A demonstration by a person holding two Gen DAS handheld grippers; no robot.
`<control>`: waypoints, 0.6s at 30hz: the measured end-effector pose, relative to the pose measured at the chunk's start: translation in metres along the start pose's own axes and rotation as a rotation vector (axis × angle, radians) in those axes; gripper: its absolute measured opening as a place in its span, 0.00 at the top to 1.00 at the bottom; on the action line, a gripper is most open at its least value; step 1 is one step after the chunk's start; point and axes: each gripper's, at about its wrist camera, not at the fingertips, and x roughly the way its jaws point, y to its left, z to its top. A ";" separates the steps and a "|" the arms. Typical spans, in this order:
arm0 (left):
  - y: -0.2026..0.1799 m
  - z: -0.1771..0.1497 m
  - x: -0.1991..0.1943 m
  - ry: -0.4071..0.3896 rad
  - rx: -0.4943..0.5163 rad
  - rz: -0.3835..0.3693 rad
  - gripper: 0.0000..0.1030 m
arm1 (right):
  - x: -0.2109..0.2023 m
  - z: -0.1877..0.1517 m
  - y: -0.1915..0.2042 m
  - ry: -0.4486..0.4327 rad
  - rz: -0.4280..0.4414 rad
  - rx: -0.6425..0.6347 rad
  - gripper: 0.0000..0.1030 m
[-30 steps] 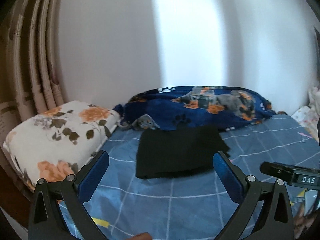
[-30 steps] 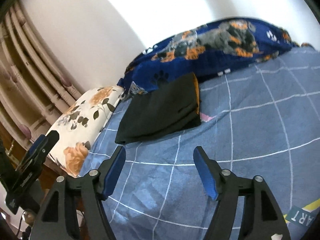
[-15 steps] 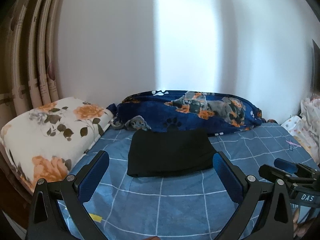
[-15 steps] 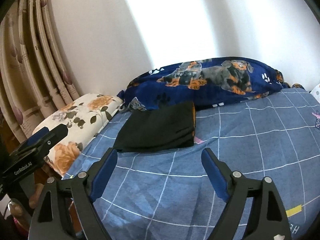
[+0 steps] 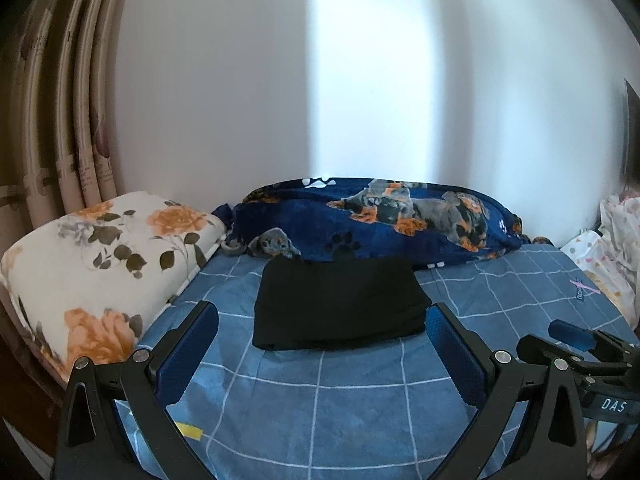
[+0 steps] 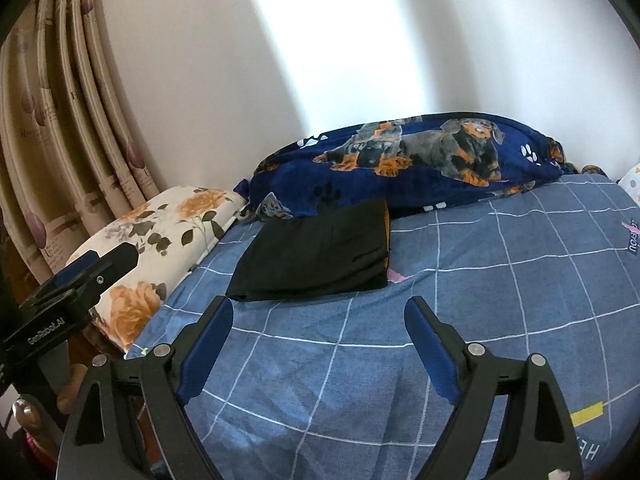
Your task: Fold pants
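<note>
The black pants point(image 5: 340, 306) lie folded into a flat rectangle on the blue checked bedsheet point(image 5: 360, 412), just in front of the dog-print blanket. They also show in the right wrist view point(image 6: 316, 254), with an orange lining edge at their right side. My left gripper point(image 5: 322, 328) is open and empty, held back from the near edge of the pants. My right gripper point(image 6: 319, 322) is open and empty, also short of the pants. Each gripper shows at the edge of the other's view, the right one point(image 5: 580, 344) and the left one point(image 6: 80, 280).
A navy dog-print blanket point(image 5: 392, 216) is bunched along the wall behind the pants. A floral pillow point(image 5: 100, 264) lies at the left. Curtains point(image 6: 60, 128) hang at the far left. A pale patterned cloth point(image 5: 616, 248) sits at the right edge of the bed.
Both grippers have pulled back and levelled out, so the folded pants look smaller and farther off. The pants lie still. Both grippers stay open.
</note>
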 end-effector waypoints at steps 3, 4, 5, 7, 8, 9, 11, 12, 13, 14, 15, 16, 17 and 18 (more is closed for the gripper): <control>0.001 0.000 -0.001 0.000 -0.004 0.004 0.00 | 0.000 0.000 0.000 0.002 0.003 -0.002 0.14; 0.001 0.000 -0.001 -0.001 -0.004 0.002 0.00 | -0.001 0.000 0.000 0.002 0.002 -0.001 0.14; 0.001 0.000 -0.001 -0.002 -0.005 0.005 0.00 | -0.001 0.000 0.000 0.002 0.003 0.002 0.14; 0.001 0.000 -0.001 -0.002 -0.003 0.006 0.00 | -0.001 0.000 0.000 0.004 0.005 0.004 0.14; 0.001 0.000 0.000 0.000 -0.003 0.006 0.00 | -0.001 0.000 0.000 0.005 0.004 0.003 0.14; 0.002 0.000 0.000 0.002 -0.002 0.006 0.00 | -0.001 0.000 0.000 0.007 0.004 0.004 0.14; 0.002 -0.001 0.000 0.003 -0.002 0.007 0.00 | -0.001 0.000 0.000 0.004 0.005 0.004 0.14; 0.002 -0.001 0.001 0.006 -0.002 0.005 0.00 | -0.002 0.000 0.000 0.005 0.006 0.003 0.14; 0.003 -0.001 0.002 0.010 -0.001 0.004 0.00 | -0.002 -0.001 0.001 0.006 0.005 0.002 0.14; 0.003 -0.002 0.002 0.012 -0.003 0.004 0.00 | -0.002 -0.001 0.001 0.005 0.004 0.004 0.14; 0.004 -0.002 0.002 0.013 -0.003 0.002 0.00 | -0.003 -0.002 0.001 0.005 0.004 0.003 0.13; 0.004 -0.002 0.002 0.014 -0.003 0.001 0.00 | -0.002 -0.003 0.001 0.006 0.005 0.002 0.13; 0.005 -0.003 0.002 0.016 -0.003 0.000 0.00 | -0.002 -0.002 0.001 0.008 0.005 0.001 0.13; 0.005 -0.003 0.003 0.017 -0.003 -0.001 0.00 | -0.002 -0.003 0.002 0.011 0.006 0.002 0.13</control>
